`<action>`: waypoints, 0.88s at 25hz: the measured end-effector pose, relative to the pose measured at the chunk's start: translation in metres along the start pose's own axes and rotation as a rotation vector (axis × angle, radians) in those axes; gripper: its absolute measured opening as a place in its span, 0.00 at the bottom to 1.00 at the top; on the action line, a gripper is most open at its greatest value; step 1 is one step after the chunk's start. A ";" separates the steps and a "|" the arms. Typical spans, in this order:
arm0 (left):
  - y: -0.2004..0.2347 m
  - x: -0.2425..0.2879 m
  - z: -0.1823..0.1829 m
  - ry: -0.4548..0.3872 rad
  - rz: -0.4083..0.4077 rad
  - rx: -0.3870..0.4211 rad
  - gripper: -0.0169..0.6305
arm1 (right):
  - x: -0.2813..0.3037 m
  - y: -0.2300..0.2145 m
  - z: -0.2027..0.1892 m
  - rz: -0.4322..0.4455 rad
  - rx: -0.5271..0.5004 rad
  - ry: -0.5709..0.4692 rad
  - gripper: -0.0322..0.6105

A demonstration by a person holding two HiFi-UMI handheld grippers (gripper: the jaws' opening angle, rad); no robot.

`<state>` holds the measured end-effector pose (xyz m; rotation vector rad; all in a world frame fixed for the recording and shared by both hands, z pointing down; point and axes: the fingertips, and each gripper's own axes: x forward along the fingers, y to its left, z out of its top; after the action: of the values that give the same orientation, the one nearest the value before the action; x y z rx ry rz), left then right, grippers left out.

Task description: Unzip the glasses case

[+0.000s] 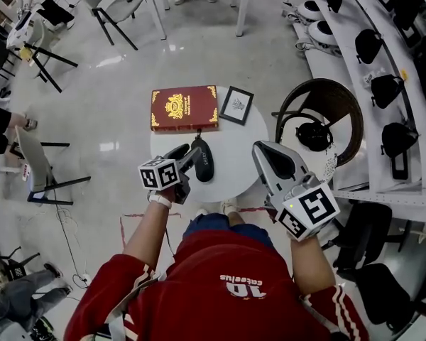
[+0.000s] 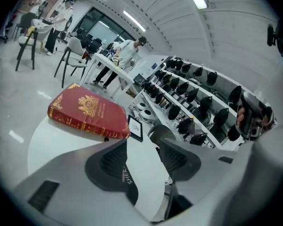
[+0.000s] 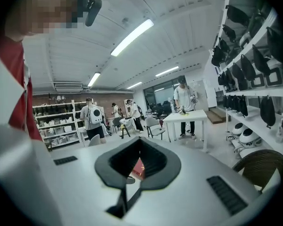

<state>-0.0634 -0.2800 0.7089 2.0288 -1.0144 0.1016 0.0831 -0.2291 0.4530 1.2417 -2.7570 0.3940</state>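
Observation:
A dark oval glasses case (image 1: 203, 160) lies zipped near the front of a small round white table (image 1: 241, 172). My left gripper (image 1: 187, 155) sits low at the case's left side. Its jaws are apart in the left gripper view (image 2: 142, 149), with bare tabletop between them. A dark edge with white lettering (image 2: 129, 179), apparently the case, lies along the left pad. My right gripper (image 1: 264, 152) hovers over the table's right edge, away from the case. It has only a narrow gap between its jaws (image 3: 140, 158), which hold nothing.
A red and gold book (image 1: 184, 109) and a small framed picture (image 1: 236, 105) lie at the table's far side. A wicker chair (image 1: 326, 112) and white shelves of dark headsets (image 1: 383, 84) stand at the right. Chairs, tables and people stand further off.

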 end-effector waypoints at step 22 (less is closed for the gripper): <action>0.077 0.057 -0.091 0.264 0.195 -0.010 0.53 | 0.010 -0.041 -0.043 -0.028 0.071 0.078 0.07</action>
<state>-0.0531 -0.2743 0.8404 1.8445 -1.0366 0.4551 0.1064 -0.2508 0.5043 1.2507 -2.6795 0.5306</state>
